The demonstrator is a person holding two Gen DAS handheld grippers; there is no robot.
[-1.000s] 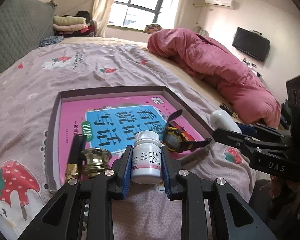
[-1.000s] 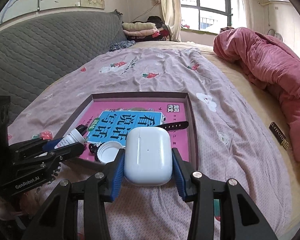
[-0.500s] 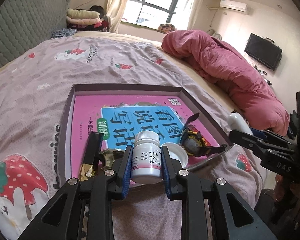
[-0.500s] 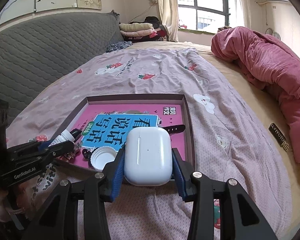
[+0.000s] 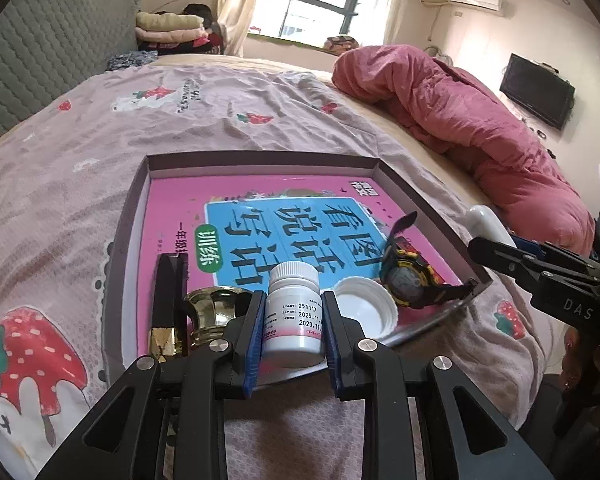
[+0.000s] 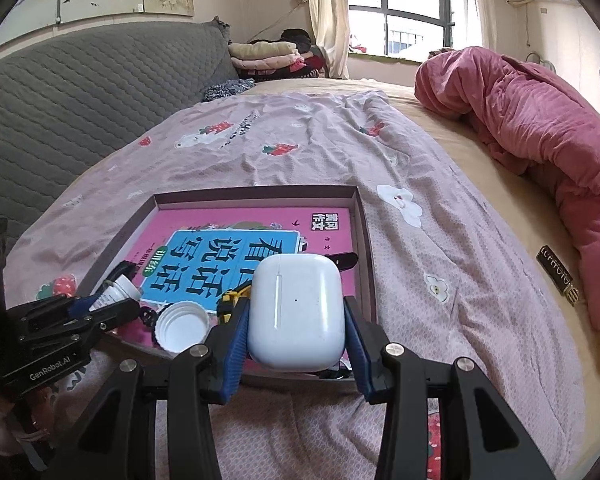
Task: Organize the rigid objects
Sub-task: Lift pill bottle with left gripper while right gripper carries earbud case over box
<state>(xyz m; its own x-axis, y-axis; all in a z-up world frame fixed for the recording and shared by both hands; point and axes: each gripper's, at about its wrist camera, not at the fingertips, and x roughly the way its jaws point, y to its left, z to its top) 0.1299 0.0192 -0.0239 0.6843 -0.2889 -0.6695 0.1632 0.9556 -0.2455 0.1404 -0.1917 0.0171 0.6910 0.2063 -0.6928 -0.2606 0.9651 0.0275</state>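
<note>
On the bed's pink strawberry-print sheet (image 5: 80, 168) sits a shallow grey cardboard tray (image 5: 260, 158), lined with a pink-and-blue children's book (image 5: 260, 216). Over its near edge, the left gripper (image 5: 294, 320) pinches a small white plastic pill bottle (image 5: 294, 312) upright by its labelled middle, blue pads flat on either side. The right gripper (image 6: 296, 320) squeezes a smooth white earbud case (image 6: 296, 308) across its width, also above the tray's near rim.

Both look light and stiff, so neither should crush. The case's glossy rounded shell seems the slipperier one; holding it across the broad flanks, as now, looks safest. The bottle is best held at the waist, below the cap.

Already inside the tray lie a loose white screw cap (image 5: 364, 308), a black-and-yellow wristwatch (image 5: 408, 280), a brass-coloured flared metal piece (image 5: 214, 312) and a black-and-gold stick (image 5: 168, 300). Free room for setting down looks scarce near the front, with more open book farther back.
</note>
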